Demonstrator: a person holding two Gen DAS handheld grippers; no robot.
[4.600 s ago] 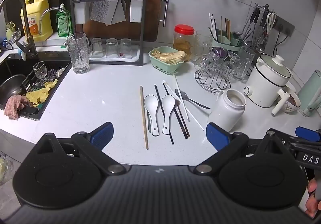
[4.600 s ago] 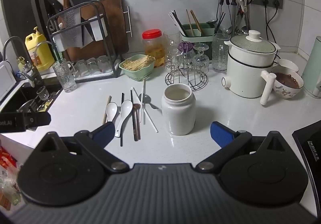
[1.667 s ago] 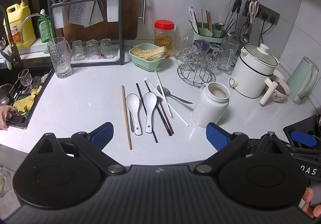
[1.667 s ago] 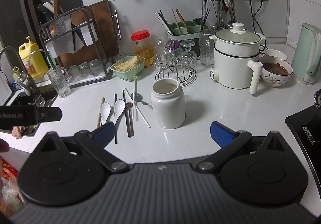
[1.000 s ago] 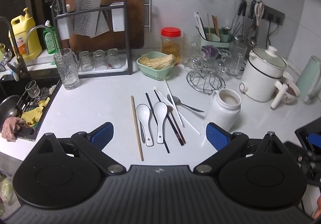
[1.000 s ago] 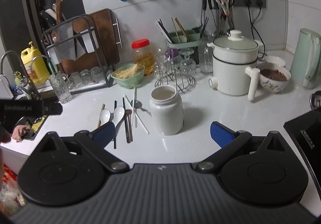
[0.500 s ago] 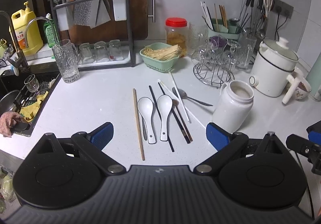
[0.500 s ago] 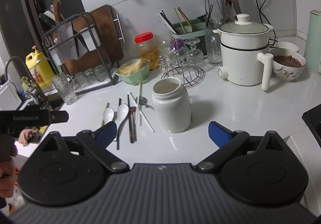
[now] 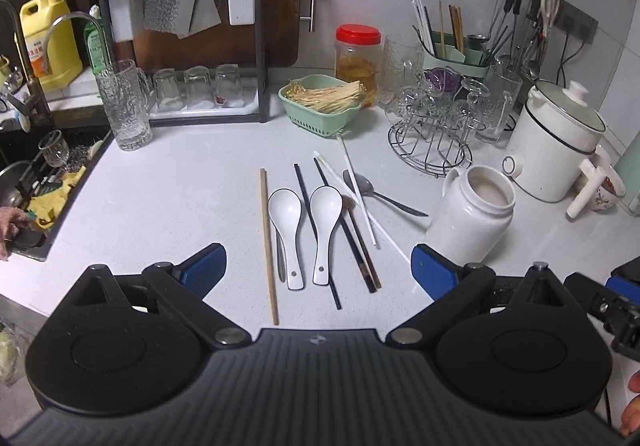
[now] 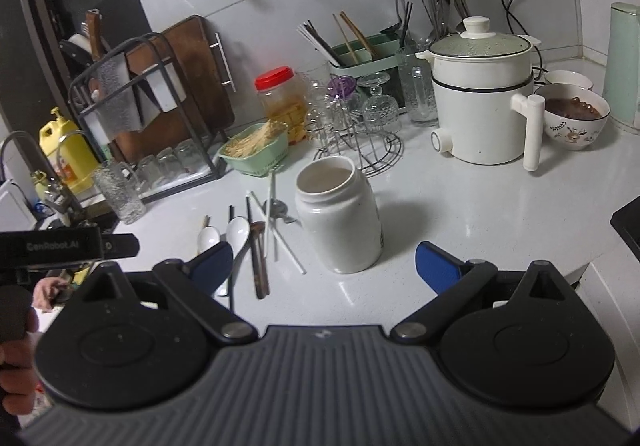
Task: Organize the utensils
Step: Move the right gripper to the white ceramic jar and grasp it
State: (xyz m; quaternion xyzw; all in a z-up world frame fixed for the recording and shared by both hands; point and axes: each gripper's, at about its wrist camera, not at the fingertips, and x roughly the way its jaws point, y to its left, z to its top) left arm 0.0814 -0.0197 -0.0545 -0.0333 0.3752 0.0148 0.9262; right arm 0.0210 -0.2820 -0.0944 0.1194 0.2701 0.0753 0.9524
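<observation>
Both tools hang wide and empty — left tool (image 9: 318,266), right tool (image 10: 324,262). Loose chopsticks and two white ceramic spoons (image 9: 304,222) lie on the white counter (image 9: 168,198) beside the white ceramic jar (image 10: 340,218) — better to pinch one handle near its end.

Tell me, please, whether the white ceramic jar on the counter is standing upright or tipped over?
Upright: the white jar stands on its base, open mouth facing up, no lid.

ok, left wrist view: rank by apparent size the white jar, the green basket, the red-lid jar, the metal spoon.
1. white jar, though it sits nearest the camera, which inflates it
2. green basket
3. red-lid jar, close to the basket; that pair is unsure
4. metal spoon, long but thin
</observation>
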